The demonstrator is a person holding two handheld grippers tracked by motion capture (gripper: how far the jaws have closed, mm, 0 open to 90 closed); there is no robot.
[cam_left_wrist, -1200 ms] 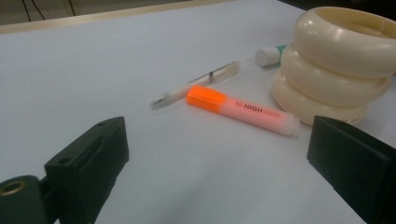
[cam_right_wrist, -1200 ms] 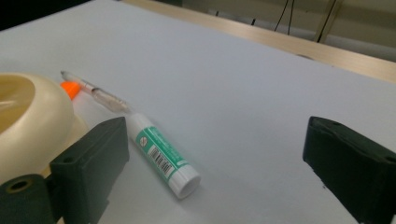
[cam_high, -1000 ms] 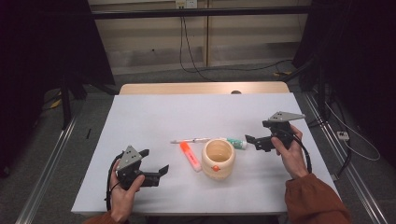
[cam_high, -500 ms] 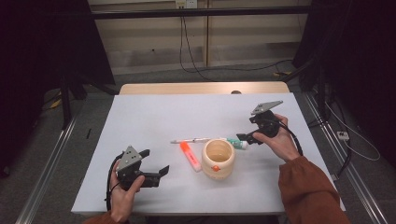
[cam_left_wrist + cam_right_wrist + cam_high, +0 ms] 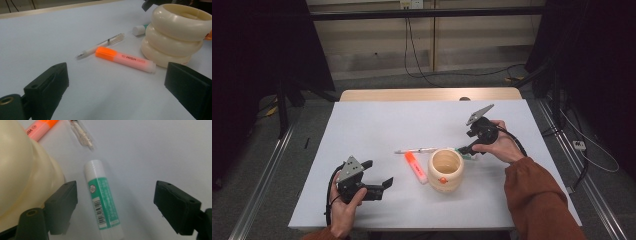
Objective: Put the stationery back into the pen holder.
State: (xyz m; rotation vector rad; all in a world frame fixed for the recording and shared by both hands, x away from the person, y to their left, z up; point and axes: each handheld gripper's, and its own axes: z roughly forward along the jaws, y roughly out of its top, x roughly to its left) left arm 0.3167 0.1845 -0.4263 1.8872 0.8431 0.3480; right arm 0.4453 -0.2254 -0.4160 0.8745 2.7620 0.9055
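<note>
— What does the glue stick (image 5: 103, 202) look like?
— Green label with a barcode, white cap, lying flat just beside the cream ringed pot (image 5: 445, 169); its bottom end is cut off.
— And the right gripper (image 5: 115, 207)?
— Jaws apart, just been closing, straddling it without touching. The left gripper (image 5: 381, 183) rests open, well apart from the pot.
</note>
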